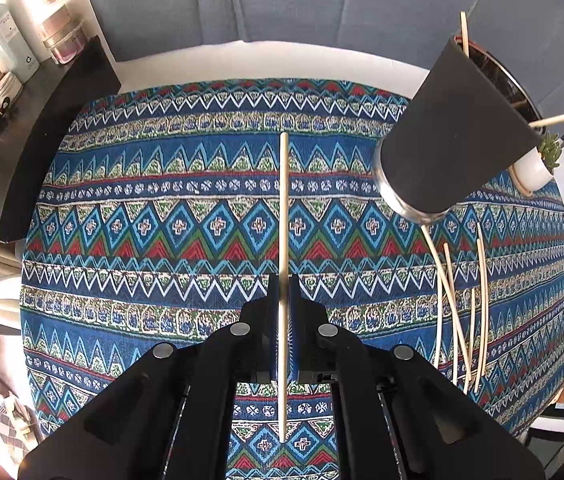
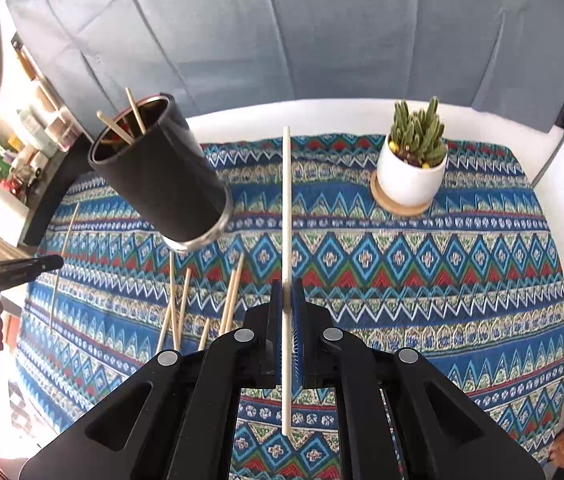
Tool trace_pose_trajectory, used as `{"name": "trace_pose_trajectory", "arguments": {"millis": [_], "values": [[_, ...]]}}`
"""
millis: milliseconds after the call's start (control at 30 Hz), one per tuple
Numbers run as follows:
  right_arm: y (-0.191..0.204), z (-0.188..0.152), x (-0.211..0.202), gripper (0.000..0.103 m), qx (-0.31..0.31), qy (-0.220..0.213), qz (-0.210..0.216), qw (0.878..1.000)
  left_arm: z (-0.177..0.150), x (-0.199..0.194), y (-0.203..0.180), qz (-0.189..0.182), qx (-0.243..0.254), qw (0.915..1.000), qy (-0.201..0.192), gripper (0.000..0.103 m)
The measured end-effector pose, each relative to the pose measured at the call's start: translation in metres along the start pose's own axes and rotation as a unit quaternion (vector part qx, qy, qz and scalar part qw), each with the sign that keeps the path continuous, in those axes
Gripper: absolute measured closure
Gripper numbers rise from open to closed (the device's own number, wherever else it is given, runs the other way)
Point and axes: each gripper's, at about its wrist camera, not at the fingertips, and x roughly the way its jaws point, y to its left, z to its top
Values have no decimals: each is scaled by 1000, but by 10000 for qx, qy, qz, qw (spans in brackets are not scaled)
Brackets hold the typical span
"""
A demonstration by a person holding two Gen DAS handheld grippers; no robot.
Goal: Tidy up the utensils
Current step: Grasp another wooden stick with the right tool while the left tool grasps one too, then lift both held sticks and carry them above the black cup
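Item: left gripper [image 1: 284,280], jaws closed on one pale chopstick [image 1: 283,216], gripped near mid-length; the stick runs on ahead of the fingertips and back under the frame, clear of the cloth.

Item: right gripper [image 2: 287,284], jaws likewise closed on a second chopstick [image 2: 287,200], same hold.

Item: black holder cup [image 2: 162,176], upright on the patterned tablecloth [image 2: 442,264], ahead and left of the right fingers, ahead and right of the left fingers. A few sticks already stand in it.

Item: loose chopsticks [image 2: 180,304], scattered on the cloth just below the cup, beside the right fingers' left flank.

Risks, judged: a thin round stick in flat pads may pivot or slide out if tilted; a long end may strike the cup rim or the sticks already inside and tip the cup; both hands approaching one mouth may cross.

Surroundings: potted cactus [image 2: 412,172] on a wooden coaster, ahead-right of the right fingers, well apart from the cup. Cluttered shelf at far left.
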Motion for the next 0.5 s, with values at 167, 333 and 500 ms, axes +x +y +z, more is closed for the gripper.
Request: {"name": "trace_pose_trajectory", "arguments": {"millis": [167, 333, 500], "values": [[11, 25, -16, 98, -150, -328, 32, 9993, 24, -27, -8, -67, -43, 9995, -317, 98], [22, 47, -22, 98, -184, -532, 49, 9984, 55, -49, -9, -129, -21, 9976, -682, 98], [33, 71, -28, 98, -183, -770, 142, 9968, 84, -58, -31, -323, 11, 9942, -1023, 98]]}}
